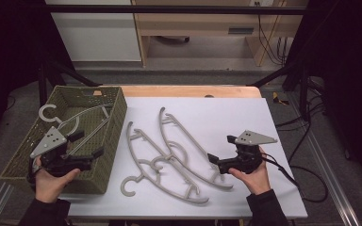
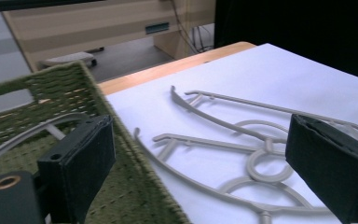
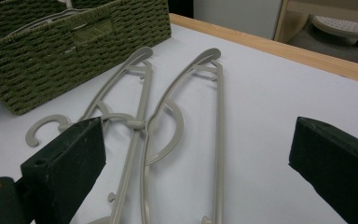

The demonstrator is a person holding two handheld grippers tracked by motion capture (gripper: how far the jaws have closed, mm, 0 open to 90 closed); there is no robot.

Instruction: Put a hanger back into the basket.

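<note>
Two grey plastic hangers lie crossed on the white tabletop (image 1: pixel 226 113). One hanger (image 1: pixel 143 150) has its hook toward the front, the other hanger (image 1: pixel 184 141) lies just right of it. A third grey hanger (image 1: pixel 70 123) rests inside the green woven basket (image 1: pixel 111 136). My left gripper (image 1: pixel 88 144) hovers over the basket's near right part, open and holding nothing. In the left gripper view, the left gripper (image 2: pixel 200 140) looks past the basket wall (image 2: pixel 60 88) at the table hangers (image 2: pixel 242 123). My right gripper (image 1: pixel 220 149) is open beside the hangers' right ends; the right gripper (image 3: pixel 200 149) faces both hangers (image 3: pixel 140 98).
The basket takes up the table's left side, and its right wall stands between my left gripper and the hangers. A wooden table edge (image 1: pixel 188 90) runs along the back. Black frame bars (image 1: pixel 283 70) flank the table, and cables (image 1: pixel 301 183) trail off to the right.
</note>
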